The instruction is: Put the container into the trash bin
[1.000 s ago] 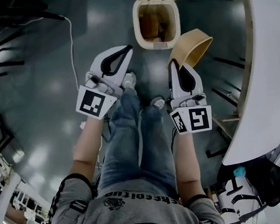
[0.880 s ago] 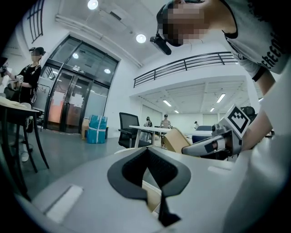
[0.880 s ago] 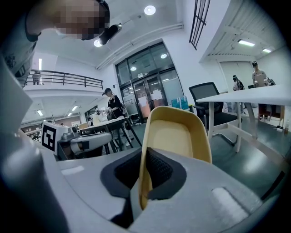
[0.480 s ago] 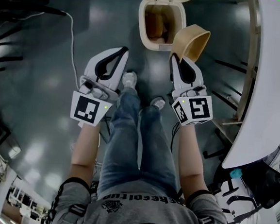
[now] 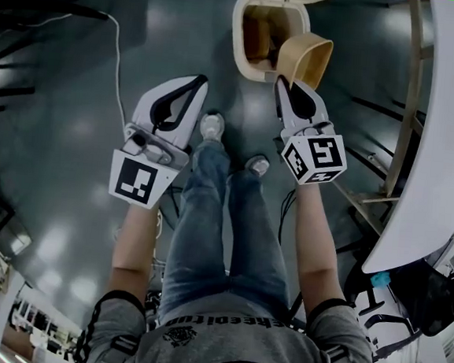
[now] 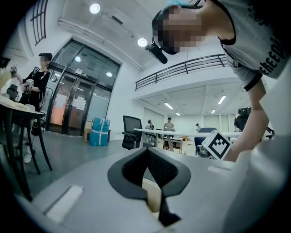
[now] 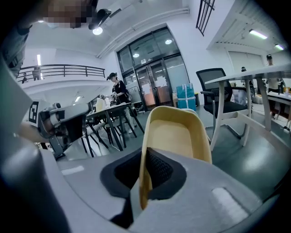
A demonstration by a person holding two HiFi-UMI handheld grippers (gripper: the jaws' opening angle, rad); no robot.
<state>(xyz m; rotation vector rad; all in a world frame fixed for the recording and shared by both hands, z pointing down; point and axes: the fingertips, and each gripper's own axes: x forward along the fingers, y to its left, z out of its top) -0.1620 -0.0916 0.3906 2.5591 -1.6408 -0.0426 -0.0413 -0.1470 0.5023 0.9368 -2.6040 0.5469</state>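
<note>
Gripped container (image 5: 305,59) by rim with right gripper (image 5: 283,85), at right rim of bin (image 5: 237,35); opening just left. Held left gripper (image 5: 194,85) closed, empty.

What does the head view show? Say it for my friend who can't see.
Seen from above, the right gripper grips a tan container by its rim, at the edge of an open cream trash bin on a dark floor. The left gripper is shut and empty beside it, above the person's jeans.
</note>
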